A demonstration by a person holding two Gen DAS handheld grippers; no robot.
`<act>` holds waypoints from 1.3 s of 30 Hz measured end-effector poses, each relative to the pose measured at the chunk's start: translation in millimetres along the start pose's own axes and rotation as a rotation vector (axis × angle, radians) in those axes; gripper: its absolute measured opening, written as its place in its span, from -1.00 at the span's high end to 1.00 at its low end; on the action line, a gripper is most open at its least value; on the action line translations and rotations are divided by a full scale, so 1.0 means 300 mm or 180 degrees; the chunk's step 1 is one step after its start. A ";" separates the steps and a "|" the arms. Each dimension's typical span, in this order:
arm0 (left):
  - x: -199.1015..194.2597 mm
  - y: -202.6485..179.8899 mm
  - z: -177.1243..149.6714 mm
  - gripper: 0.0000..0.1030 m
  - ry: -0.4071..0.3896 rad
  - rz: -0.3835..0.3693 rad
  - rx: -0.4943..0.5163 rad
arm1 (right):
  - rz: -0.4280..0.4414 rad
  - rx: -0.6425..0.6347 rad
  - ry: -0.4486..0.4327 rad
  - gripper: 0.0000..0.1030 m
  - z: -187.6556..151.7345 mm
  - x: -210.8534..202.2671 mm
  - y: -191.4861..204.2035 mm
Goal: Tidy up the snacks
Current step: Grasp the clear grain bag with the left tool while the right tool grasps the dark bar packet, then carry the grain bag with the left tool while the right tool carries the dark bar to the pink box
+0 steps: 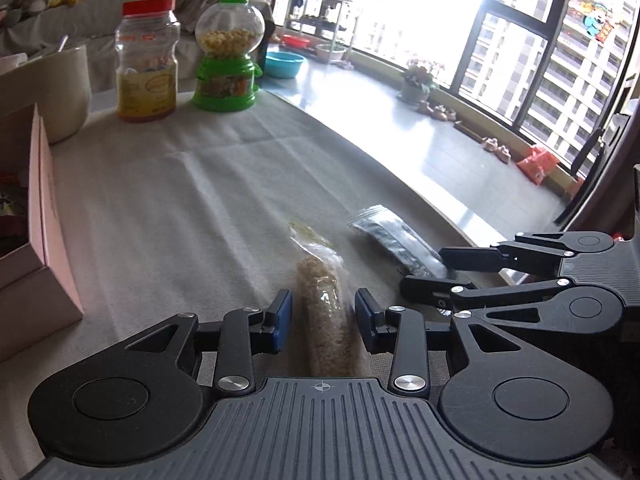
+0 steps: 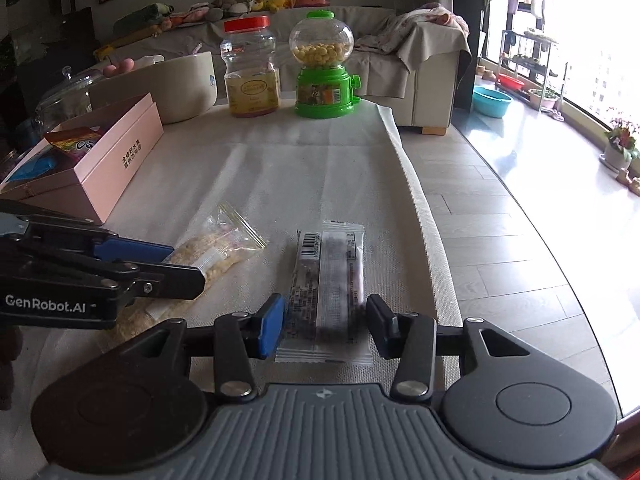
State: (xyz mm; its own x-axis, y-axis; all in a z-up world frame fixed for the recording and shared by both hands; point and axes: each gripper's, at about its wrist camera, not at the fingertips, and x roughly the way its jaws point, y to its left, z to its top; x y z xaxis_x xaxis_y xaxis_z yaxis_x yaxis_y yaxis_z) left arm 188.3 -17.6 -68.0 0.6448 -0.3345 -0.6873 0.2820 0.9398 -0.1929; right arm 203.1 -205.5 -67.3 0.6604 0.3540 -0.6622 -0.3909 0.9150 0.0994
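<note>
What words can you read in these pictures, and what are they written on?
"GenRobot.AI" – white letters on the side of the left gripper.
Pink box: dark Chinese characters on its side, too small to read.
Dark snack packet: a barcode and fine print, blurred.
Red-lidded jar: oval yellow label, too small to read.
Green candy dispenser: picture sticker, no words readable.
Window sticker: colourful cartoon figure, no words readable.

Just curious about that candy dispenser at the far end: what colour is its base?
Bright green, like its cap, on the candy dispenser; clearest in the right wrist view.
</note>
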 end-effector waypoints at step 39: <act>-0.060 0.039 -0.041 0.33 0.0233 0.0264 -0.0121 | -0.0037 0.0200 -0.0057 -0.77 0.031 0.074 0.005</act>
State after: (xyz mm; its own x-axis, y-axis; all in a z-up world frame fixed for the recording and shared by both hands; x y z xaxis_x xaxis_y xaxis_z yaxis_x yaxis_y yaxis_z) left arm 171.2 0.2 -66.5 0.6108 -0.2510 -0.7509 0.2018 0.9665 -0.1589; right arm 223.2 -194.5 -74.9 0.6763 0.3461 -0.6502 -0.3423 0.9293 0.1386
